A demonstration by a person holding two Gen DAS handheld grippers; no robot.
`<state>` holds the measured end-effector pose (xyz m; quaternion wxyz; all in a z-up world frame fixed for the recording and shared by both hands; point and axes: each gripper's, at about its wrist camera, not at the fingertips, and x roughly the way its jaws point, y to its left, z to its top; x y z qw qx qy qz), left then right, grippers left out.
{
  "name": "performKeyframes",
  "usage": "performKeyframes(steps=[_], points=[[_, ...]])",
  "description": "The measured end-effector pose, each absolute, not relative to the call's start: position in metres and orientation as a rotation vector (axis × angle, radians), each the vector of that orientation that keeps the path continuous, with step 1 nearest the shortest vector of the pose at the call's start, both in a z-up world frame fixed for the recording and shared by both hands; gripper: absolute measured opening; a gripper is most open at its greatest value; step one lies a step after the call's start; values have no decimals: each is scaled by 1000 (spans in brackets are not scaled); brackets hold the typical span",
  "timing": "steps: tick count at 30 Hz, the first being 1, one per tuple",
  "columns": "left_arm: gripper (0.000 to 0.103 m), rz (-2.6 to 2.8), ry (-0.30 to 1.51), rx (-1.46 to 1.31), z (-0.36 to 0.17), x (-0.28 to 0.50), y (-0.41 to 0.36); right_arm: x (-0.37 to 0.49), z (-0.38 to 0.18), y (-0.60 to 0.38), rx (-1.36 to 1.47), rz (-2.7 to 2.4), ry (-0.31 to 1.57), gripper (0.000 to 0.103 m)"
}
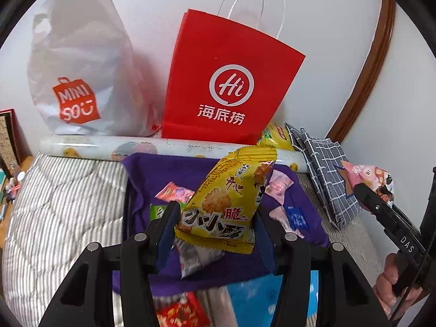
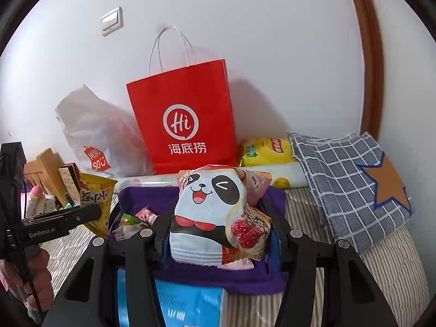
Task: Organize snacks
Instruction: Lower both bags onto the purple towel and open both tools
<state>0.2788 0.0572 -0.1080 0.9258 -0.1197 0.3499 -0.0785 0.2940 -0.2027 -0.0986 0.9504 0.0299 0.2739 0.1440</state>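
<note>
My left gripper (image 1: pixel 215 223) is shut on a yellow snack packet (image 1: pixel 226 201), held upright above a purple cloth (image 1: pixel 152 179) strewn with several small wrapped snacks (image 1: pixel 174 192). My right gripper (image 2: pixel 218 234) is shut on a puffy panda-printed snack bag (image 2: pixel 215 212) over the same purple cloth (image 2: pixel 152 196). The left gripper with its yellow packet (image 2: pixel 95 204) shows at the left of the right wrist view. At the right edge of the left wrist view the right gripper (image 1: pixel 365 190) appears with the panda bag (image 1: pixel 373 177). A red paper bag (image 1: pixel 229 81) (image 2: pixel 185 120) stands behind against the wall.
A white plastic shopping bag (image 1: pixel 79 73) leans on the wall left of the red bag. A rolled printed sheet (image 1: pixel 109 147) lies along the back. A yellow packet (image 2: pixel 267 147) and a grey checked cloth (image 2: pixel 348 179) sit at right on the striped bedding (image 1: pixel 62 196). A blue box (image 2: pixel 188 305) lies below.
</note>
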Motion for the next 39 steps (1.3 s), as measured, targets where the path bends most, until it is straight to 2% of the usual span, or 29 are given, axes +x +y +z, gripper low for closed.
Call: performKeyframes(steps=[9, 20, 31, 39], points=[[51, -145, 668, -225, -123, 305, 57, 334, -115, -188, 69, 344, 575, 53], [51, -151, 710, -278, -150, 307, 73, 356, -172, -184, 76, 410, 743, 53], [51, -197, 756, -289, -164, 314, 63, 361, -195, -177, -6, 461, 844, 53], [51, -235, 759, -300, -164, 314, 59, 364, -200, -174, -7, 470, 848, 55]])
